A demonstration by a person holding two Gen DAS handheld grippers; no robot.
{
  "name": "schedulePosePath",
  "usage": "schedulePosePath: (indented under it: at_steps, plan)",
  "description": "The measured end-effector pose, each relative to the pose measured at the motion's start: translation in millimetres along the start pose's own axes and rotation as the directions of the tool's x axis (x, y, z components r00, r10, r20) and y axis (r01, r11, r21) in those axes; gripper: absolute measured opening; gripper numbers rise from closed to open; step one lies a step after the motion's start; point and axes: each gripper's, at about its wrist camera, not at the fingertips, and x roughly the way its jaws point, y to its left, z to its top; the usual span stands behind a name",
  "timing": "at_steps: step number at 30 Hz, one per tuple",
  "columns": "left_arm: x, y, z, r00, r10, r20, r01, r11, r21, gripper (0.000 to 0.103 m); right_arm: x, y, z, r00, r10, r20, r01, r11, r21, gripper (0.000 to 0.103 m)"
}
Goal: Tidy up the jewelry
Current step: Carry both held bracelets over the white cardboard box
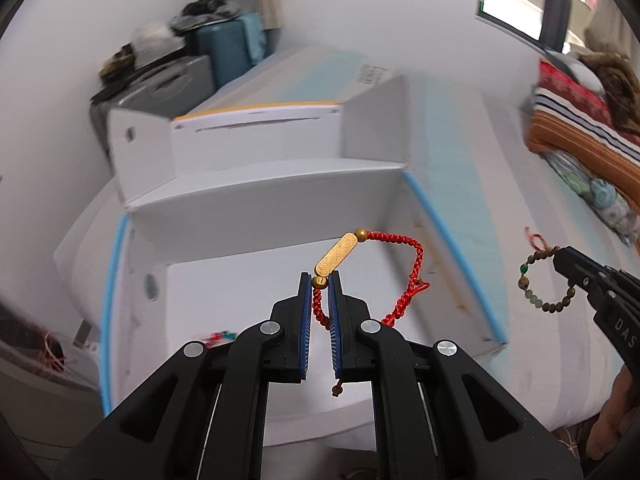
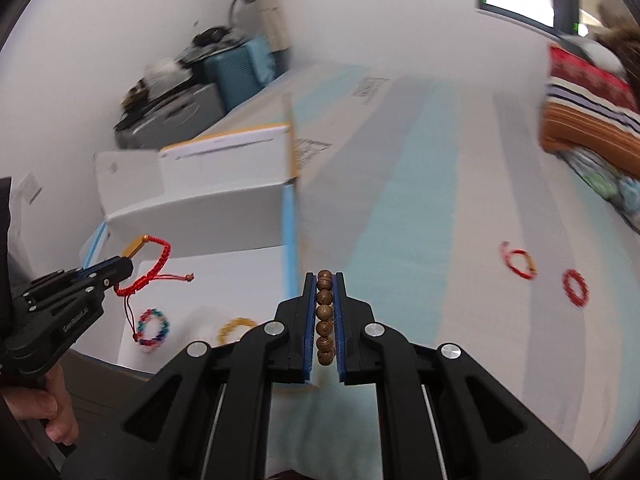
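1. The left gripper (image 1: 320,280) is pinching a red braided cord bracelet with a flat gold bar (image 1: 335,255). Its blue pads are squeezing the cord just under a small gold bead.
2. The red bracelet is hanging in the air over the open white cardboard box with blue edges (image 1: 452,240). The loop is swinging out to the right, inside the box walls.
3. The right gripper (image 2: 325,276) is clamping a brown wooden bead bracelet (image 2: 325,316). The beads are sitting in a row between the two pads.
4. In the left view, the wooden beads are hanging outside the box, just past its right blue edge.
5. A rainbow bead bracelet (image 2: 152,326) and a yellow bead bracelet (image 2: 236,328) are lying on the white box floor, near the front edge.
6. Two red bracelets (image 2: 576,287) are lying well apart from the box on the pale striped bed sheet (image 2: 420,208). There is lots of open sheet around them.
7. Folded striped blankets (image 2: 588,120) are sitting at the far right edge.
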Motion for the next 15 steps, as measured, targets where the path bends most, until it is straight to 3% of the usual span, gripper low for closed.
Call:
schedulePosePath:
  at_steps: [6,15]
  plan:
    - [6,43,-6,0.999,0.028,-0.019,-0.029,0.998,-0.049,0.008,21,47,4,0.999,0.027,-0.027,-0.029,0.998,-0.061,0.007]
    - [25,79,-25,0.996,0.049,-0.075,-0.055,0.994,-0.089,0.008,65,85,-1,0.992,0.057,-0.111,-0.066,0.995,-0.080,0.007]
